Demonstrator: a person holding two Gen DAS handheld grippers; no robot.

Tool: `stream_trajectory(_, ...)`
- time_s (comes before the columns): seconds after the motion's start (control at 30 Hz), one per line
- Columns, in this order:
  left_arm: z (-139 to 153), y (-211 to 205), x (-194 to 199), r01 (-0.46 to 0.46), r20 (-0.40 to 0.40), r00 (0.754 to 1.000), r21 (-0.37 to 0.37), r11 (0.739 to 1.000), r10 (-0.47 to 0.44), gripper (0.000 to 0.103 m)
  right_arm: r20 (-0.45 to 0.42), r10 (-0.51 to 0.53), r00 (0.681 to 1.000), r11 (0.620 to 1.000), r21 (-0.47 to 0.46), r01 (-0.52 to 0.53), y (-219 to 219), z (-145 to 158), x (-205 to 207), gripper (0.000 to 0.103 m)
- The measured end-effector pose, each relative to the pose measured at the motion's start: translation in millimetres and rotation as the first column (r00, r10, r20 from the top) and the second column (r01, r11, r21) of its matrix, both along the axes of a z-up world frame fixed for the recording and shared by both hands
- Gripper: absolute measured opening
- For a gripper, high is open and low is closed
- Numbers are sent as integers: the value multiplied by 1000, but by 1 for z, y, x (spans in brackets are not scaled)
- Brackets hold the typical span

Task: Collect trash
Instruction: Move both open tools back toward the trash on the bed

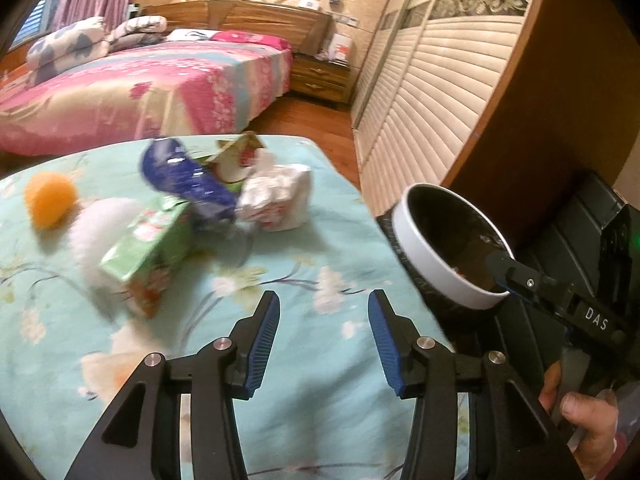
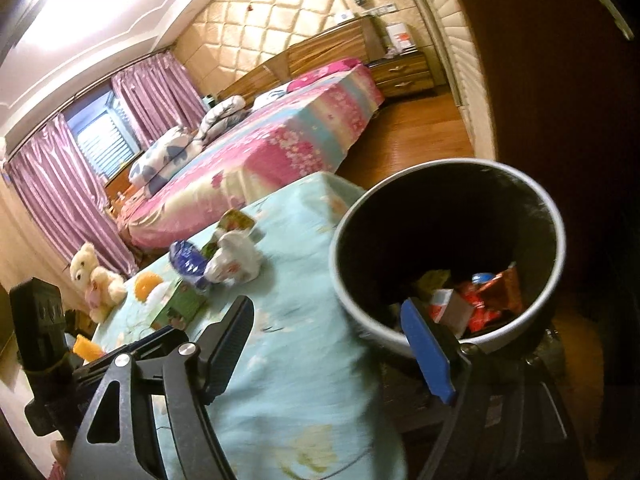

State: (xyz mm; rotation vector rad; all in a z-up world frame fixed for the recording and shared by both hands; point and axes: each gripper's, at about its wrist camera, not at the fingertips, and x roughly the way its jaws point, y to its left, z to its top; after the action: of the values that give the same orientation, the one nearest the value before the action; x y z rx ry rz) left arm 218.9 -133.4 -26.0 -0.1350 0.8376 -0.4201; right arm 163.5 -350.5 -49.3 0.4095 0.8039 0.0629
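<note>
Nearest the left wrist camera, the left gripper (image 1: 323, 312) stands with its jaws partly open and nothing between the blue pads; only the floral tablecloth (image 1: 304, 420) shows in the gap. The right gripper (image 2: 334, 334) stands wider open and also holds nothing; its right finger overlaps the rim of the waste bin (image 2: 360, 320) in that view, though contact cannot be confirmed.

The bin sits just off the table's right edge, already containing wrappers and a small carton (image 2: 476, 300).

Remaining trash lies further along the table in a loose pile: a green carton (image 1: 146, 256), a white fluffy item (image 1: 98, 232) touching it, a blue foil bag (image 1: 188, 180), a crumpled white bag (image 1: 280, 196) and a torn carton (image 1: 236, 152) behind. An orange ball (image 1: 50, 199) lies to the left of the pile; whether it counts as trash is unclear.

Risks, by judgement: the items overlap, so closing on one may drag or topple its neighbours. Light foil and plastic may slip from the pads. The bin stands close to the table edge, so a careless sweep could knock it
</note>
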Motion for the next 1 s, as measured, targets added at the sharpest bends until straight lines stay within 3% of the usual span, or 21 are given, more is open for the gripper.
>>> stream_trajectory(0.47, -8, 76, -19, -154, -44, 987, 2, 988, 154, 48, -37, 137, 990, 990, 14, -137, 59, -15, 11, 81)
stream_trajectory(1.0, -19, 114, -6, -230, -58, 971, 26, 973, 231, 48, -98, 191, 977, 981, 11, -191, 93, -45, 35, 81)
